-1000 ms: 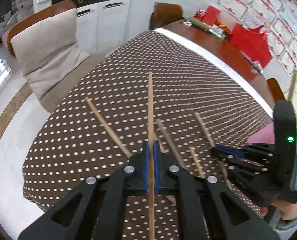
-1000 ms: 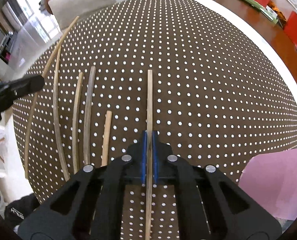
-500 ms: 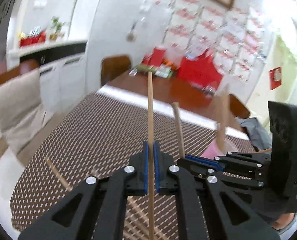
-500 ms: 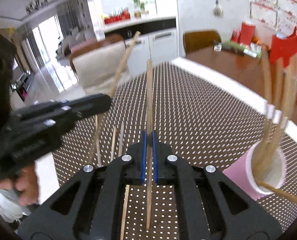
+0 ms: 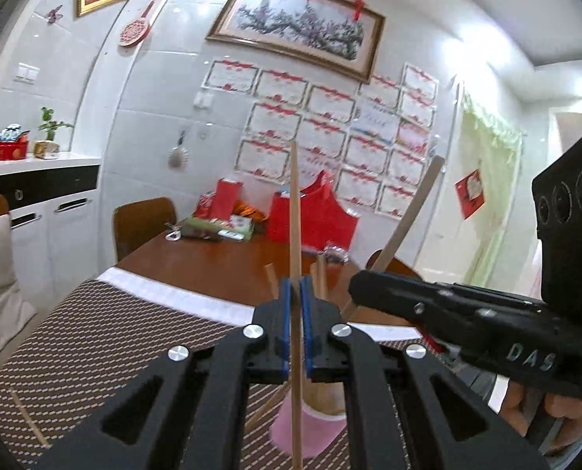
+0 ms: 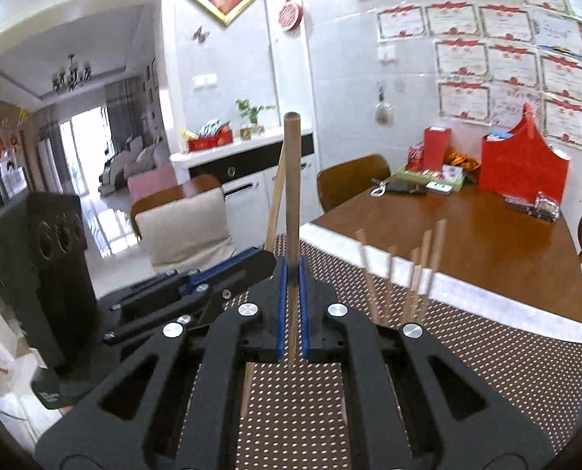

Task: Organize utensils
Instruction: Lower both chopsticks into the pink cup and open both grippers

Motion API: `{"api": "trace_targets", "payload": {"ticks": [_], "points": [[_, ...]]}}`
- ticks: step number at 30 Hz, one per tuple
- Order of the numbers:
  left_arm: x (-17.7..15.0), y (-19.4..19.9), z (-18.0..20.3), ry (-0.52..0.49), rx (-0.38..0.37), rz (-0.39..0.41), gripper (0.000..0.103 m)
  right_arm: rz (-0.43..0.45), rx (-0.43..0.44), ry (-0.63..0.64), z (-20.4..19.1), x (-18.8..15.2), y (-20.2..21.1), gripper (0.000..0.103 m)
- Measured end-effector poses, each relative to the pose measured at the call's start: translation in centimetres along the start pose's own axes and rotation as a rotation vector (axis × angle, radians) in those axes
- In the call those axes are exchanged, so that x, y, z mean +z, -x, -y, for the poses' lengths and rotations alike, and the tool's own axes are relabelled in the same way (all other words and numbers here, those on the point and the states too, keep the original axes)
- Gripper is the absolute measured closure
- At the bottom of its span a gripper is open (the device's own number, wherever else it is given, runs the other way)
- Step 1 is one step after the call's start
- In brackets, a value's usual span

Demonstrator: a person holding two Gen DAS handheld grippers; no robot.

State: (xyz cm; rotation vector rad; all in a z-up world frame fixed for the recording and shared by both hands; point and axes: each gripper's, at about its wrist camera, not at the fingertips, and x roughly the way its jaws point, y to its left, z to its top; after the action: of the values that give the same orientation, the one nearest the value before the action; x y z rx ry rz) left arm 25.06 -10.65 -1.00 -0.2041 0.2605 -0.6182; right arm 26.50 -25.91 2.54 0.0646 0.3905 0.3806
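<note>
Left gripper (image 5: 298,305): fingers clamped on a light chopstick (image 5: 294,211), raised upright over the pink cup (image 5: 314,429) on the worktop (image 5: 95,337). Right gripper (image 6: 291,297): fingers clamped on a darker chopstick (image 6: 291,180), upright, with the cup's chopsticks (image 6: 420,274) just to its right.

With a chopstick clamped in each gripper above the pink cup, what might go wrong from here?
1. The left gripper and right gripper sit close together, so their upright chopsticks could clash.
2. The pink cup already holds leaning sticks; a lowered tip could catch them or tip the cup.
</note>
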Motion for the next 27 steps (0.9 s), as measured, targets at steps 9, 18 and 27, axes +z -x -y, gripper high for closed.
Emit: {"api": "trace_targets", "payload": {"ticks": [9, 18, 27], "points": [[-0.2, -3.9, 2.4, -0.003, -0.007, 0.105, 0.097, 0.073, -0.043, -0.054, 6.0, 1.6, 3.6, 0.097], [-2.1, -7.4, 3.3, -0.012, 0.053, 0.124, 0.097, 0.033, -0.077, -0.074, 9.2, 0.3, 4.0, 0.097], [-3.7, -9.4, 3.3, -0.039, 0.086, 0.101, 0.097, -0.067, -0.074, -0.070, 9.8, -1.9, 1.3, 0.097]]}}
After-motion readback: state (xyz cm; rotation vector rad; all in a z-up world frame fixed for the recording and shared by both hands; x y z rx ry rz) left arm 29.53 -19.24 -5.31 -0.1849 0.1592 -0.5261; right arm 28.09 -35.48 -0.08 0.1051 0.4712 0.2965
